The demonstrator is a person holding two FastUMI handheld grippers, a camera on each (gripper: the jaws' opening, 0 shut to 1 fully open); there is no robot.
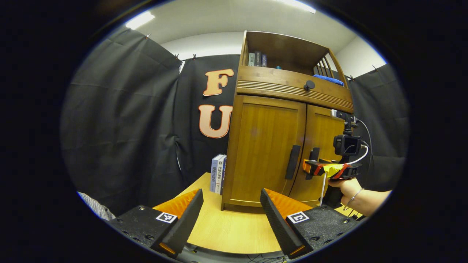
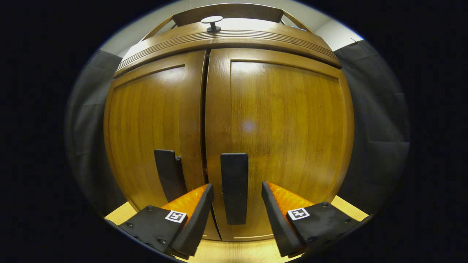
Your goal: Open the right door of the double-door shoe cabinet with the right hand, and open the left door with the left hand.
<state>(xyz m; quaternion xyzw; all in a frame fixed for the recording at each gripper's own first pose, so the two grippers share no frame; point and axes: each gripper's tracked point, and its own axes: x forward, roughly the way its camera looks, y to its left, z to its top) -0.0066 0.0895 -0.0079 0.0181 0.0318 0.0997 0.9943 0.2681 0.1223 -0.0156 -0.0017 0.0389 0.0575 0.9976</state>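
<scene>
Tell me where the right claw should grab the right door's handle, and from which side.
Grip the right handle around its middle, coming straight at the door front. It is a tall, narrow upright bar that stands between the right claw fingers, which are open to either side of it. Closing on its two long edges should do; the left handle sits apart, beyond the door seam.

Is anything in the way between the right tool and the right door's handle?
Nothing visible is. The right tool is open, its two fingers on either side of the right door's handle, with no object between. Both doors look closed, and the left handle sits just beside.
</scene>
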